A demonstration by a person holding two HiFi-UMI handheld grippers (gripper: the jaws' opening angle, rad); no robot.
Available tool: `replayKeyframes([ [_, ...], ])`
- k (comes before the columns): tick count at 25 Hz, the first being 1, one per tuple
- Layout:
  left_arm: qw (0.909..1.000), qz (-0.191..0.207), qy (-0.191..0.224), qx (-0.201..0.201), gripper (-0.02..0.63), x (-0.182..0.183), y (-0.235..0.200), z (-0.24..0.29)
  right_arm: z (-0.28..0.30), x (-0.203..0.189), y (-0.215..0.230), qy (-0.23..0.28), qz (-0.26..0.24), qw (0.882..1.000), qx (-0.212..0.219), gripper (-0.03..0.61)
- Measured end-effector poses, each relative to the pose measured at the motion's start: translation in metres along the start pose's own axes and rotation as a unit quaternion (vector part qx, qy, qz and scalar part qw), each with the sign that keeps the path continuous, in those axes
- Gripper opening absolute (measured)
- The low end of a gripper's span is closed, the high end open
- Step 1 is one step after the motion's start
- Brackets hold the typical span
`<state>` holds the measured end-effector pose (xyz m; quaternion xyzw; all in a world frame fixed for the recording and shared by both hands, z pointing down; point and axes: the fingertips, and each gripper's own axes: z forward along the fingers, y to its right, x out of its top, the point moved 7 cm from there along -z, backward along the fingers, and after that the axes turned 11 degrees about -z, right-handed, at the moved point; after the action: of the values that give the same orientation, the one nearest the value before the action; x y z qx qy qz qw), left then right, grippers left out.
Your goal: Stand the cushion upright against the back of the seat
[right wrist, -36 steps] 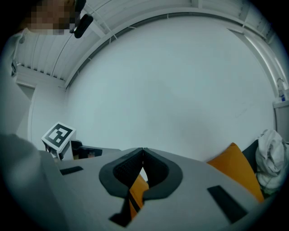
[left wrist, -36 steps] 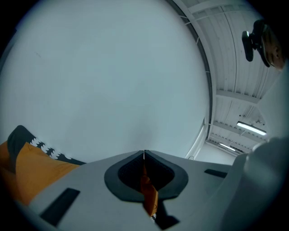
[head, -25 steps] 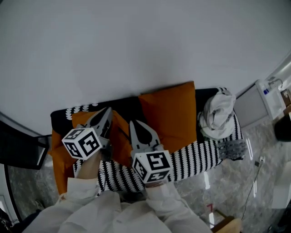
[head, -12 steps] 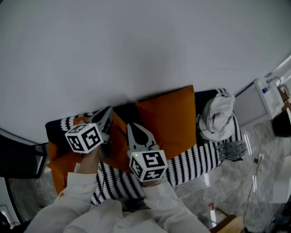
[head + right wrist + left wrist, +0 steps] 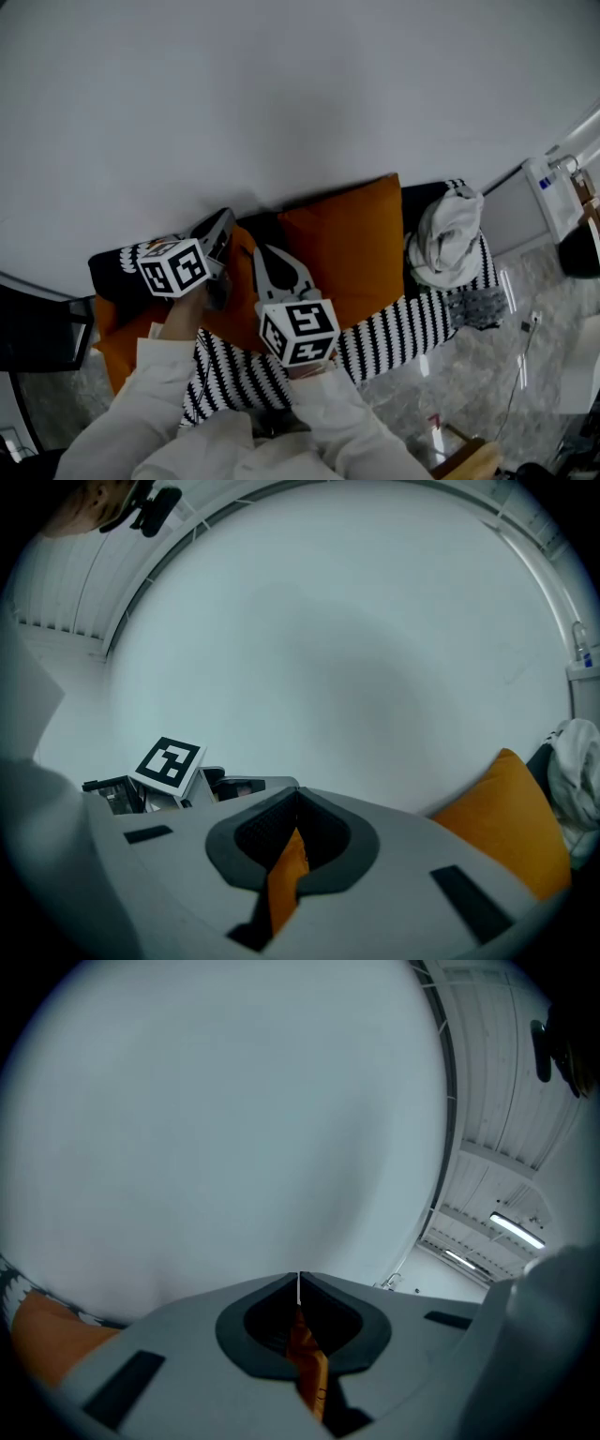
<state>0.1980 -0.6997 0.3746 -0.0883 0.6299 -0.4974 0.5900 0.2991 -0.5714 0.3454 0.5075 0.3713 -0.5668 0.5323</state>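
Both grippers are clamped on the same orange cushion (image 5: 117, 337). A fold of its fabric is pinched inside the left gripper (image 5: 298, 1288), and another inside the right gripper (image 5: 296, 803), side by side along what looks like its top edge. From the head view, the rest of the cushion trails from the jaws toward 7 o'clock, down over the seat's left end and partly under the person's sleeve. The black seat back (image 5: 122, 262) lies at 12 o'clock, just ahead of both tips, with the white wall (image 5: 300, 94) right behind it. The left tip seems slightly nearer the back. I'd judge the cushion needs tipping forward toward 12 until it rests there. A second cushion (image 5: 342, 248) already stands upright at 3 o'clock, close beside the right gripper.
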Motion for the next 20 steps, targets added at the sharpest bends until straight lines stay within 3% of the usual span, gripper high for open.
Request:
replayKeyframes([
  [13, 0.9986, 0.018, -0.006, -0.049, 0.025, -0.005, -0.001, 0.027, 0.000, 0.002, 0.006, -0.001, 0.006, 1.000, -0.018, 0.012],
  [20, 0.9988, 0.022, -0.038, -0.023, 0.025, -0.020, -0.014, 0.041, -0.007, 0.006, 0.016, 0.003, 0.021, 0.999, -0.032, 0.013],
])
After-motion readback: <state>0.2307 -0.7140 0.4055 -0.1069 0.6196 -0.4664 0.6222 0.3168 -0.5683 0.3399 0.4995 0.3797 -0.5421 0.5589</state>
